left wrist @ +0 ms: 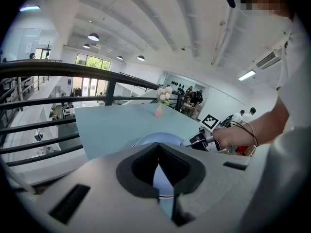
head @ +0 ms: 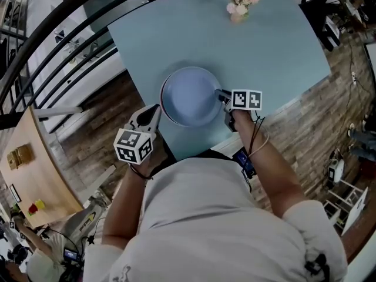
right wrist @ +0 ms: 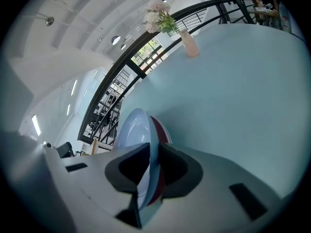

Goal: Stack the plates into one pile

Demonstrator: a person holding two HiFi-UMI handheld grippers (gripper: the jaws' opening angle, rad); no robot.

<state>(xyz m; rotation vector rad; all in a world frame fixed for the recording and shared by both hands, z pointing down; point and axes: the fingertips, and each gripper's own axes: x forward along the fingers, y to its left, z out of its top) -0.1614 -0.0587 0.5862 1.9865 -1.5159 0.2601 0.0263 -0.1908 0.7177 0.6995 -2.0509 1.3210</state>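
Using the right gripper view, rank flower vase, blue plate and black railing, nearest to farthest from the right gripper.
1. Blue plate: between the jaws.
2. Flower vase: far across the table.
3. Black railing: beyond its edge.

**Head view:** from above the person, looking steeply down at the near edge of the counter, with the plates at centre, flanked by the left hand-held gripper and the right hand-held gripper.

**Left gripper view:** close to the counter's edge, facing across it toward the flower vase.

**Right gripper view:** tilted, right at the plates' rim, facing the same vase.

All three views share the counter, plates and vase.
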